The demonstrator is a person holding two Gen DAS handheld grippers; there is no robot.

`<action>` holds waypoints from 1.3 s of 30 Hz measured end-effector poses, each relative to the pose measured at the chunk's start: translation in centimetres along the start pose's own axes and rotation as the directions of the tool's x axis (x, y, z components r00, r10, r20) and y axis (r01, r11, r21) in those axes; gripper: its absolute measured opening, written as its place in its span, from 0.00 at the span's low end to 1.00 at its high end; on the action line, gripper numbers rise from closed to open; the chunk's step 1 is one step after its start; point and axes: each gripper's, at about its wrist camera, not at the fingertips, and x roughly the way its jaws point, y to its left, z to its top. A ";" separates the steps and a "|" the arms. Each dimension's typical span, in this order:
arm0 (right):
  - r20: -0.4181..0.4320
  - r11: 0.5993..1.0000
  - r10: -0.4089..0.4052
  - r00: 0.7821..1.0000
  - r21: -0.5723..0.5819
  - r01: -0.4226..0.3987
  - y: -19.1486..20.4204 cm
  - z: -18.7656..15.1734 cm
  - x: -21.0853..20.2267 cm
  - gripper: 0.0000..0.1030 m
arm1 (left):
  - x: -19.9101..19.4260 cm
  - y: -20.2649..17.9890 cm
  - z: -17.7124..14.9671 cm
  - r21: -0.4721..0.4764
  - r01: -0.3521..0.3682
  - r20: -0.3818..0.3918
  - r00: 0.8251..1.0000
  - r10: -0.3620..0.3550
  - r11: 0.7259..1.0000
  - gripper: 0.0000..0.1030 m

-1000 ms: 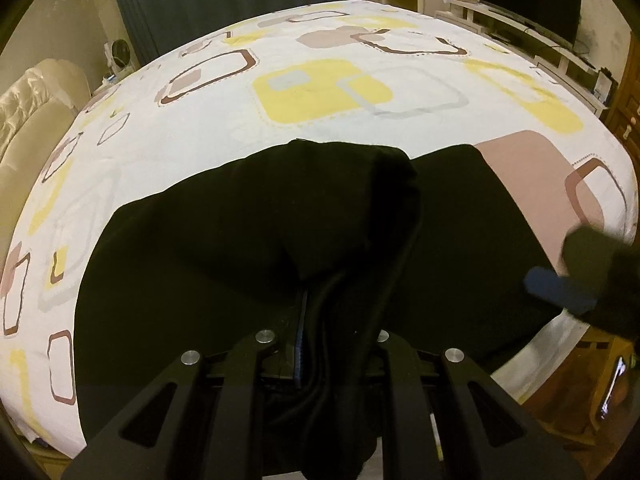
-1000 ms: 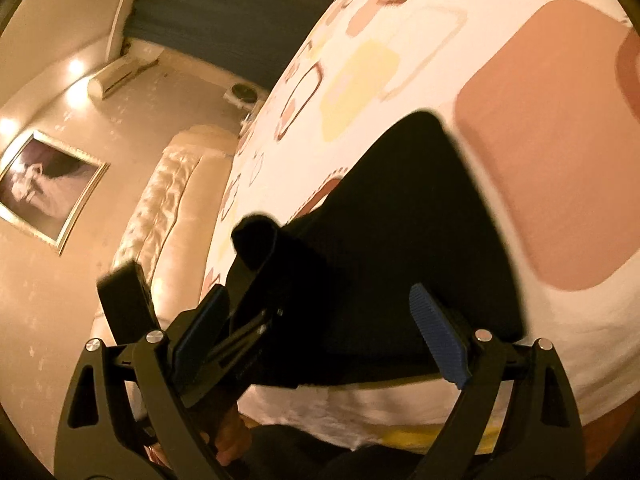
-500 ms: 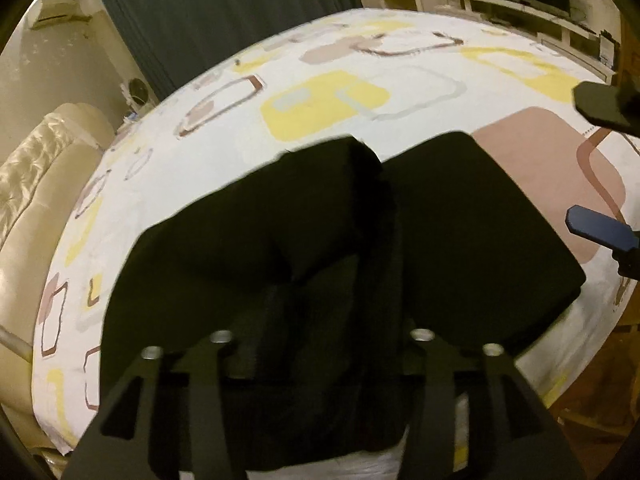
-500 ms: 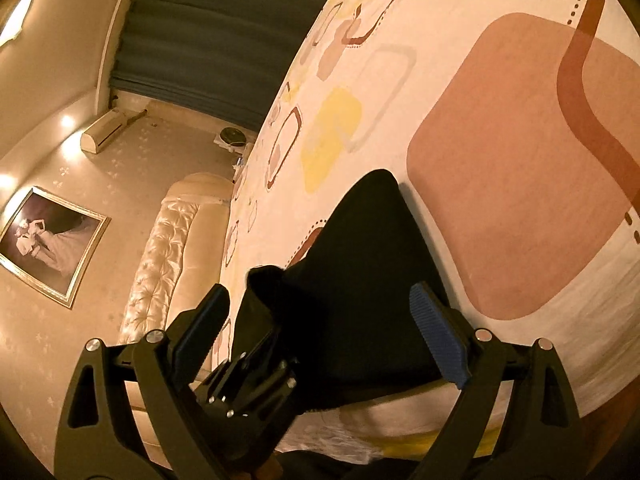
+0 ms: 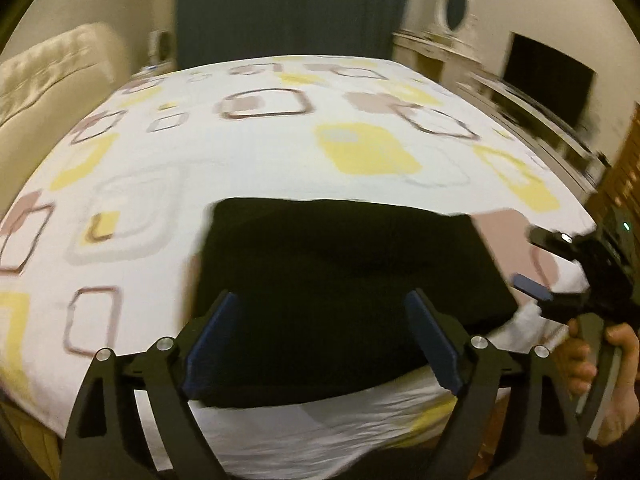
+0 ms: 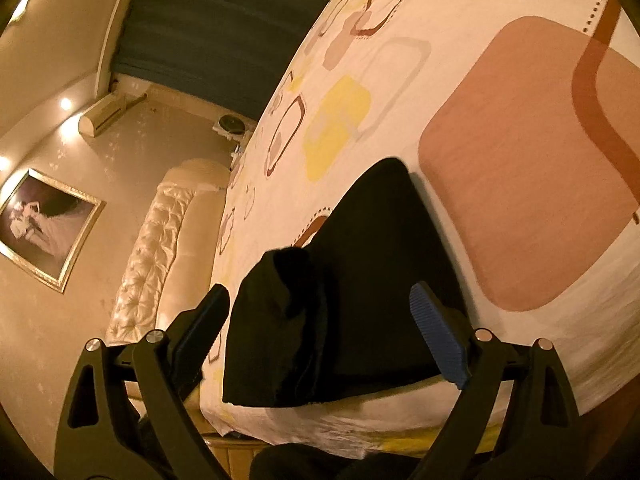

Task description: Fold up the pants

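Note:
The black pants [image 5: 344,280] lie folded into a compact rectangle near the front edge of the bed [image 5: 240,168]. My left gripper [image 5: 320,340] is open and empty, its jaws spread over the near edge of the pants. In the right wrist view the pants [image 6: 360,292] lie stacked, with a raised fold at their left end. My right gripper [image 6: 320,344] is open and empty, just off the pants' near edge. It also shows in the left wrist view [image 5: 536,264], at the right side of the pants.
The bed has a white sheet with yellow, brown and pink squares. A padded cream headboard [image 6: 152,264] stands at the left. A dark curtain [image 5: 280,8] hangs behind the bed. A dresser and a TV [image 5: 548,80] stand at the far right.
My left gripper was shut on the black cloth and has let go; it is now open. The lifted part now lies flat on the stack. Both grippers have drawn back a little.

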 end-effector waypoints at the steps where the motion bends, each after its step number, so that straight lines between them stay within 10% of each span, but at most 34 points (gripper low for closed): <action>1: -0.011 1.000 -0.005 1.000 -0.009 0.004 0.2 -0.2 0.3 0.89 | -0.3 1.3 -0.2 -0.025 -0.013 0.004 1.000 0.013 1.000 0.83; 11: -0.103 0.996 -0.035 0.994 -0.080 0.027 1.9 -1.4 3.2 0.89 | 0.1 11.8 -5.0 -0.228 -0.092 -0.065 0.995 0.079 0.969 0.83; 20: -0.181 0.983 -0.131 0.975 -0.151 0.104 3.7 -1.1 7.9 0.87 | 0.2 13.9 -5.8 -0.270 -0.081 -0.064 0.996 0.066 0.959 0.83; 27: -0.306 0.980 -0.145 0.941 -0.174 0.094 4.6 -2.5 11.7 0.66 | 1.1 14.1 -6.2 -0.292 -0.073 -0.100 0.994 0.046 0.954 0.83; 31: -0.340 0.969 -0.182 0.922 -0.222 0.110 5.5 -3.7 12.8 0.21 | 1.0 14.1 -6.3 -0.274 -0.081 -0.093 0.994 0.057 0.958 0.83; 39: -0.266 0.959 -0.133 0.955 -0.279 0.056 9.0 -2.7 9.9 0.11 | 0.6 14.2 -6.1 -0.267 -0.088 -0.070 0.995 0.072 0.960 0.83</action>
